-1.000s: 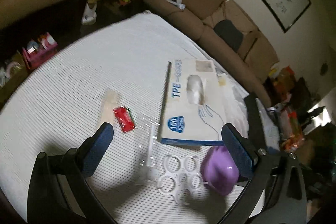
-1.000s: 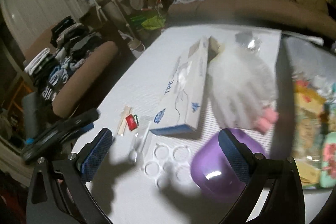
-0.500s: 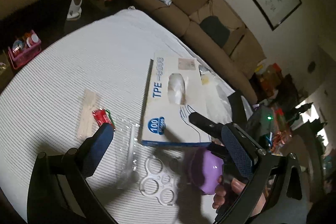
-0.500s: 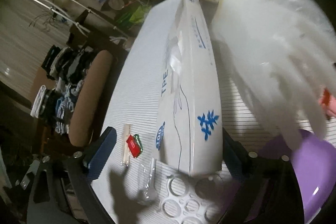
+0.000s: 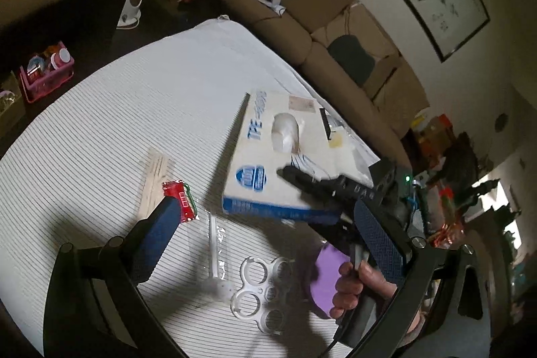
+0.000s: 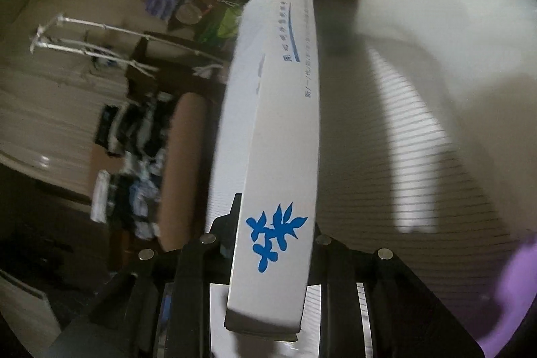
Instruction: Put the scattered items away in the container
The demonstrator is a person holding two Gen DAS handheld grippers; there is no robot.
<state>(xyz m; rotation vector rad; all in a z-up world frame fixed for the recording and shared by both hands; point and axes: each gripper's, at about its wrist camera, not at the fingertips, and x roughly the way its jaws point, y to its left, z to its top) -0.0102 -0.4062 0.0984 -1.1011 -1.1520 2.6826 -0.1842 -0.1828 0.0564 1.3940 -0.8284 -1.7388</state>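
Observation:
A white and blue glove box lies on the striped tablecloth. My right gripper reaches in from the right, one finger on top of the box's near corner. In the right wrist view the box stands edge-on between the closing jaws of my right gripper, and the fingers sit tight against both faces. My left gripper hovers open over the table with nothing in it. Near it lie a red packet, a wooden stick, a wrapped plastic spoon, a white ring holder and a purple bowl.
A person's hand grips the right gripper's handle over the bowl. Filmy white plastic lies beyond the box on the right. A brown sofa runs behind the table, and a pink basket sits on the floor at left.
My right gripper dropped toward the table, rolled onto its side and closed its jaws around the glove box's near edge. The left gripper stayed almost still.

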